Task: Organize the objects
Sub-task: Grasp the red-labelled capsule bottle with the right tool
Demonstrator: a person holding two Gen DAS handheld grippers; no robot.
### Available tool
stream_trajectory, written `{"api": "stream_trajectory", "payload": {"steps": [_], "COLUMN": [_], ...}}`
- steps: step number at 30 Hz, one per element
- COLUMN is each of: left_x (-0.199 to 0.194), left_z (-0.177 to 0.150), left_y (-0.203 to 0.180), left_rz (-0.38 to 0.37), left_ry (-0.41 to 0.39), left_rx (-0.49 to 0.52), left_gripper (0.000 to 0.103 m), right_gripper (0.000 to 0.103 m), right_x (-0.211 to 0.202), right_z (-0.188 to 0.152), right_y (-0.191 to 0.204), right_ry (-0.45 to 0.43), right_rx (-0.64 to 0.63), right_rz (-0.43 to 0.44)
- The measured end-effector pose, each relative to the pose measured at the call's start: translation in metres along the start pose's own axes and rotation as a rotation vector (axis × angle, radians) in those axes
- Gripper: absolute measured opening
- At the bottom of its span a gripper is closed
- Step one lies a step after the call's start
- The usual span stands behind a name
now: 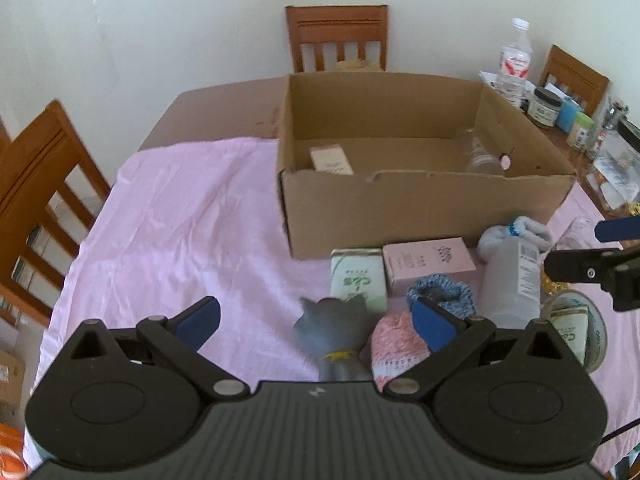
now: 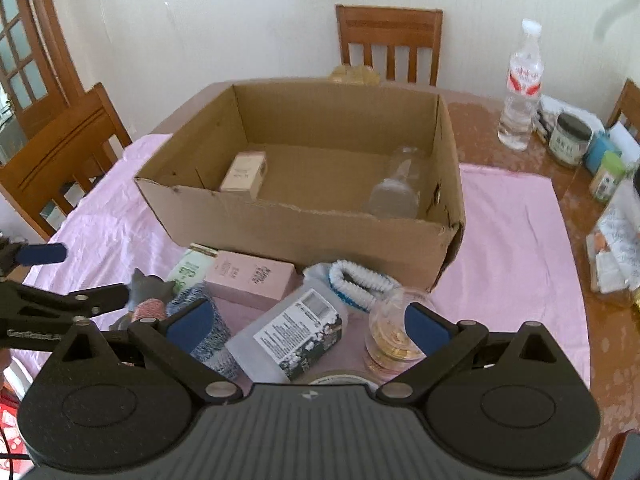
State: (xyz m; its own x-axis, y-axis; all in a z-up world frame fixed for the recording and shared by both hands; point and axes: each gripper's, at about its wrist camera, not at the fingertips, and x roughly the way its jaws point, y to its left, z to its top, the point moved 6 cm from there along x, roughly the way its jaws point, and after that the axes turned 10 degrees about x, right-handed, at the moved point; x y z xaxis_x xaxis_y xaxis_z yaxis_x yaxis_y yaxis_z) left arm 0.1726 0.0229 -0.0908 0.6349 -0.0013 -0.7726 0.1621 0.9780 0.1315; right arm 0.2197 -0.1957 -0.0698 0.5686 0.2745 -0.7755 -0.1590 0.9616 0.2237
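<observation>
An open cardboard box point(image 1: 420, 208) stands on the pink cloth point(image 1: 180, 220); it holds a small pink box point(image 1: 331, 160) and a clear glass bottle point(image 1: 482, 156). In front of it lie a grey cat figure point(image 1: 334, 334), a green-white box point(image 1: 357, 278), a pink box point(image 1: 428, 262), knitted socks point(image 1: 440, 294) and a white plastic bottle point(image 1: 510, 280). My left gripper point(image 1: 316, 320) is open around the cat figure. My right gripper point(image 2: 308, 326) is open above the white plastic bottle point(image 2: 296, 330), beside a glass jar point(image 2: 392, 340).
Wooden chairs point(image 1: 338, 38) stand around the table. A water bottle point(image 2: 520, 92), jars point(image 2: 570, 140) and packets crowd the bare brown table at the right. A tape roll with a green box point(image 1: 572, 328) lies at the right front.
</observation>
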Motion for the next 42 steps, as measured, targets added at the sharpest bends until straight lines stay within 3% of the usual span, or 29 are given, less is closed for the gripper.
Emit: {"api": "stream_trajectory", "payload": {"steps": [7,15,24,34,42], "left_x": [0.003,0.004,-0.001,-0.005,-0.007], "left_z": [-0.012,-0.015,-0.018,-0.044,-0.069], "left_y": [0.008,0.006,0.003,0.005,0.001], "left_rz": [0.011,-0.004,-0.019,-0.047,-0.078], "left_ry": [0.033,0.040,0.041,0.077,0.109], "left_rx": [-0.040,-0.036,-0.019,-0.030,0.022], "left_gripper": [0.102,0.102,0.102,0.102,0.102], "right_gripper": [0.103,0.103,0.103,0.103,0.103], "right_x": [-0.001,0.006,0.023,0.051,0.057], "right_z": [-0.002,-0.023,-0.033,-0.030,-0.038], "right_y": [-0.027,-0.083,-0.107,-0.114,-0.131], "right_ry": [0.004,0.062,0.109,0.144,0.178], "right_rx": [0.031,0.173,0.324,0.336,0.317], "right_rz": [-0.066,-0.145,-0.143,-0.266,-0.298]}}
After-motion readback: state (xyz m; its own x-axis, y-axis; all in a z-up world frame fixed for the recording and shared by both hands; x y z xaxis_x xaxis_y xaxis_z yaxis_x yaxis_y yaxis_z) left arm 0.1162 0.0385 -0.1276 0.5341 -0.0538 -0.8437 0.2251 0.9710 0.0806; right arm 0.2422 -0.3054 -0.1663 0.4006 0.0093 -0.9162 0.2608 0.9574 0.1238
